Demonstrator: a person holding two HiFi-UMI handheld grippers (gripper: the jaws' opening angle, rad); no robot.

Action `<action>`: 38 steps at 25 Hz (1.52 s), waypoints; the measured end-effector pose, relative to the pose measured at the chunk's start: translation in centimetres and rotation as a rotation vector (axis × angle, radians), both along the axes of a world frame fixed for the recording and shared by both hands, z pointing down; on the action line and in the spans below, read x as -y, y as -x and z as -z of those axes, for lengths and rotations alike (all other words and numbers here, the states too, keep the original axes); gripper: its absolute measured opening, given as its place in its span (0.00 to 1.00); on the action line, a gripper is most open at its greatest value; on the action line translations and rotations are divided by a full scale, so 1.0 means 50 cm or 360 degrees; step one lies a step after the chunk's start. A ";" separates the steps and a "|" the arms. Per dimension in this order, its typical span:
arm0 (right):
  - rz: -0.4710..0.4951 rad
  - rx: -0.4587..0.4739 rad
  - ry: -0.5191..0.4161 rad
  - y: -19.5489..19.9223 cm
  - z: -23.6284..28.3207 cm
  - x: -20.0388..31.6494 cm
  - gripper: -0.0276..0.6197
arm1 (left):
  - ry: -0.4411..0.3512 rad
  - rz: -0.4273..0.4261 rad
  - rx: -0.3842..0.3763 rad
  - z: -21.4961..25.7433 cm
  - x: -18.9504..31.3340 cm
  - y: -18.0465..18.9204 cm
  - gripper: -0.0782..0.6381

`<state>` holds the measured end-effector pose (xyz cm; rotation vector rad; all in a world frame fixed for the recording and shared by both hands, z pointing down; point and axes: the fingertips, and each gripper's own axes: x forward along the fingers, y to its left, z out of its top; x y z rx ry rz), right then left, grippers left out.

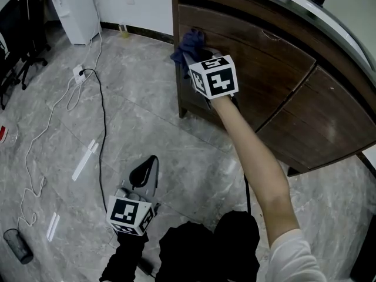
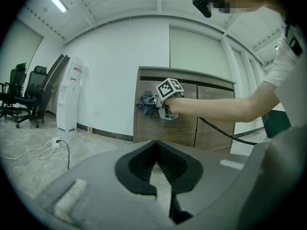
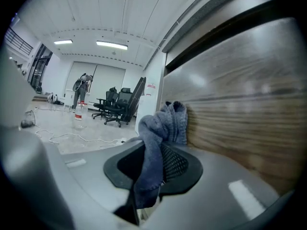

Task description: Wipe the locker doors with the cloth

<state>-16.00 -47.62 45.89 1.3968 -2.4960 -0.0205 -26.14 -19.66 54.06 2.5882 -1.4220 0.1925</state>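
A blue-grey cloth (image 1: 187, 44) is pinched in my right gripper (image 1: 194, 54), which is shut on it and held out at arm's length. The cloth lies against the upper left part of the brown wooden locker door (image 1: 258, 57), near the cabinet's left edge. In the right gripper view the cloth (image 3: 156, 138) bunches out of the jaws and touches the wood grain door (image 3: 240, 114). My left gripper (image 1: 148, 168) hangs low over the floor, shut and holding nothing. In its own view it points toward the cabinet (image 2: 192, 123) and the cloth (image 2: 145, 104).
A white dispenser (image 1: 73, 10) stands by the far wall. A power strip (image 1: 79, 72) and its cables trail over the grey tiled floor. White strips (image 1: 85, 160) and a dark cylinder (image 1: 17, 245) lie at the left. Office chairs (image 1: 23, 34) stand far left.
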 end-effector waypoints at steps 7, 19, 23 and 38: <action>0.0006 0.0041 -0.0087 0.019 0.093 0.014 0.17 | -0.0009 -0.0009 0.0001 0.005 0.002 -0.002 0.11; 0.0092 0.0104 -0.0256 0.027 0.208 -0.012 0.17 | -0.0011 -0.0026 0.0014 0.013 -0.003 -0.030 0.11; 0.0188 0.0073 -0.0315 0.026 0.227 -0.067 0.17 | -0.0022 -0.0035 0.0025 0.028 -0.001 -0.061 0.11; 0.0221 0.0075 -0.0162 -0.223 0.384 -0.405 0.17 | 0.0077 -0.0091 0.0050 0.463 -0.034 -0.233 0.11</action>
